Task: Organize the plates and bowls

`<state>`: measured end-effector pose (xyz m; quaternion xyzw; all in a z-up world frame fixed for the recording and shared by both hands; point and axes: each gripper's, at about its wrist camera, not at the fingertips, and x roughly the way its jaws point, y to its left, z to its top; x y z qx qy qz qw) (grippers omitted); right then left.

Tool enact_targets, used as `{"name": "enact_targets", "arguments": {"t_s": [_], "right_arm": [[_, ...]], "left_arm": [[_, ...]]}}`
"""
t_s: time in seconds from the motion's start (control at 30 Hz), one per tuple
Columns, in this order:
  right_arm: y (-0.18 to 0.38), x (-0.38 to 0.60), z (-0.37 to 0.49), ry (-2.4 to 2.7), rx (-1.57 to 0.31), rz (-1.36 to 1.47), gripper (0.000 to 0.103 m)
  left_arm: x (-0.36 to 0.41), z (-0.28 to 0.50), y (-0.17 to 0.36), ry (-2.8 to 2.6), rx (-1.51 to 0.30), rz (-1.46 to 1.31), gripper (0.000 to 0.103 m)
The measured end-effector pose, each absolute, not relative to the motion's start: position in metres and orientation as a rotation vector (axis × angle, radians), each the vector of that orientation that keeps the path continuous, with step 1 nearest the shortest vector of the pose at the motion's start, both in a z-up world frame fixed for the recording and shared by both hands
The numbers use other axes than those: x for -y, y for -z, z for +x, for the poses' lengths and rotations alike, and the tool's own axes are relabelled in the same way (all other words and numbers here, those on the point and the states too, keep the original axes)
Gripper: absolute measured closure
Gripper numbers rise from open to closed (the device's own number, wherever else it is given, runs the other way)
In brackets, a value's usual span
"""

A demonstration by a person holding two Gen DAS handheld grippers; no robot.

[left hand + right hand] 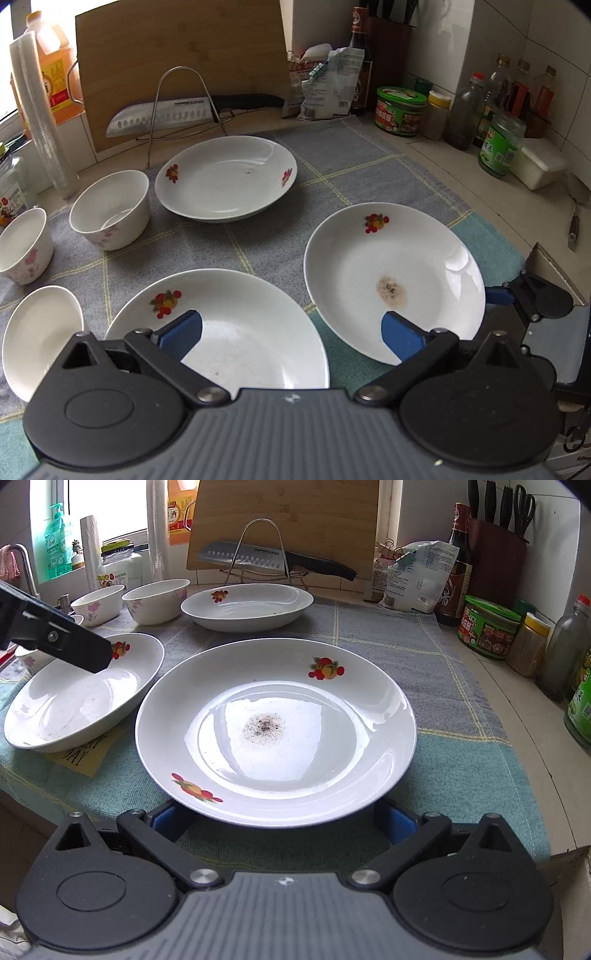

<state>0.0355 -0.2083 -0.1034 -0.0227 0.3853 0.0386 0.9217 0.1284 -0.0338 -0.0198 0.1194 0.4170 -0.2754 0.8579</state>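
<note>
Three white plates with fruit motifs sit on a checked grey and teal cloth (369,173) spread over the kitchen counter. The soiled plate (275,731), with a dark speckled stain at its centre, lies nearest the right side. The right gripper (275,821) reaches up to its near rim with its blue fingers (400,825) spread wide on either side, partly tucked under the edge; the jaws are released and clamp nothing.

The left gripper (291,334) hovers with its blue pads wide apart too, holding nothing, one pad above the near-left plate (236,332) and the other above the soiled plate.

The far plate (225,177) rests further back, just in front of a wire rack (184,107) that carries a Santoku knife (173,114), with a bamboo cutting board (177,55) leaning behind. On the left stand two floral bowls (110,206), with a third small bowl (38,332) nearer, at the left edge. Jars and sauce bottles (506,103) line the right wall.
</note>
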Motion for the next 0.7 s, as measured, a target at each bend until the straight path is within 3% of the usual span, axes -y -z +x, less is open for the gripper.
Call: {"name": "enact_targets", "arguments": {"t_s": [0.7], "right_arm": [[0.110, 0.203, 0.017, -0.005, -0.693, -0.016, 0.000]], "left_arm": [[0.115, 0.208, 0.041, 0.987, -0.975, 0.475, 0.001]]}}
